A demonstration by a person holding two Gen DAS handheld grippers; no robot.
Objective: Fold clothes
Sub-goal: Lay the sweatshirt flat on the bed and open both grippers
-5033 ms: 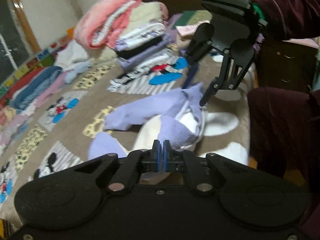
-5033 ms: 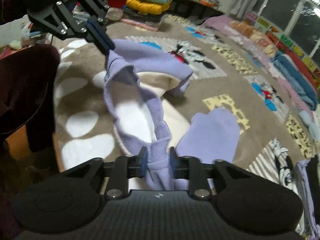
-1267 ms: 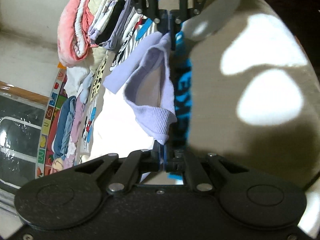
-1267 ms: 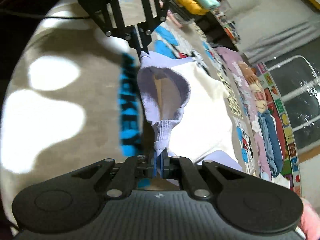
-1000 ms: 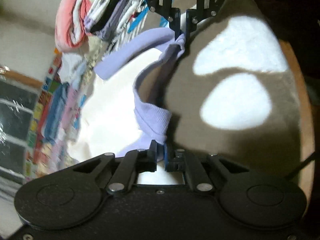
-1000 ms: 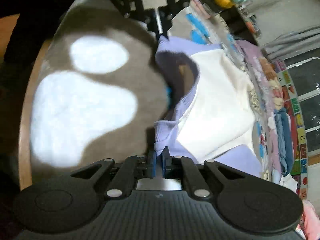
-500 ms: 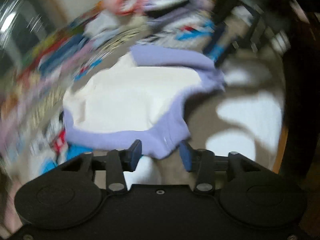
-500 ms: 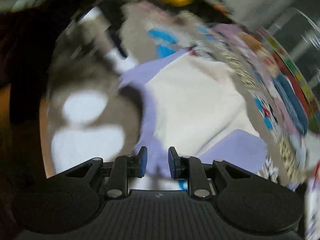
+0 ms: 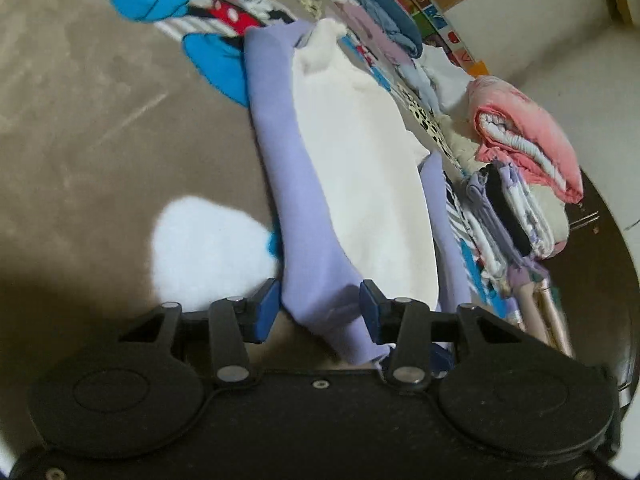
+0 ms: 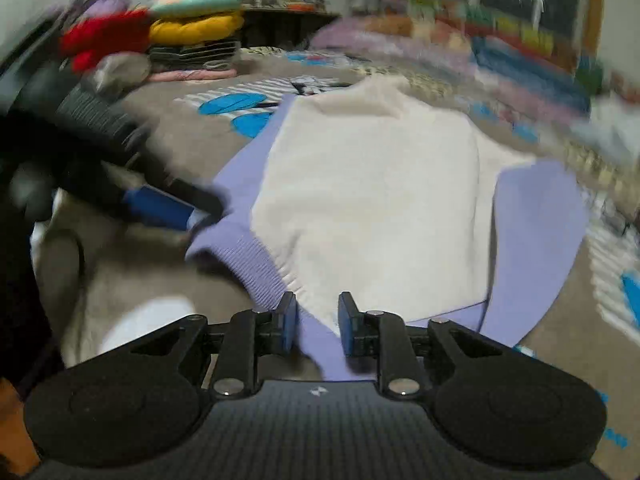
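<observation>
Sweatshirt [image 10: 372,200] lies flat on blanket [image 9: 100,128] w/ long axis running straight ahead of us; left tool [image 9: 318,312], closing, straddles lilac sleeve [image 9: 296,216] ungripped, right tool [image 10: 314,326] opening, released over hem.

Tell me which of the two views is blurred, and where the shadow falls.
Right wrist view: motion blur smears the left gripper and the far folded piles; the cream and lilac sweatshirt stays fairly sharp. Left wrist view: mostly sharp, fisheye-curved, with a dark shadow on the brown patterned blanket at lower left.
</observation>
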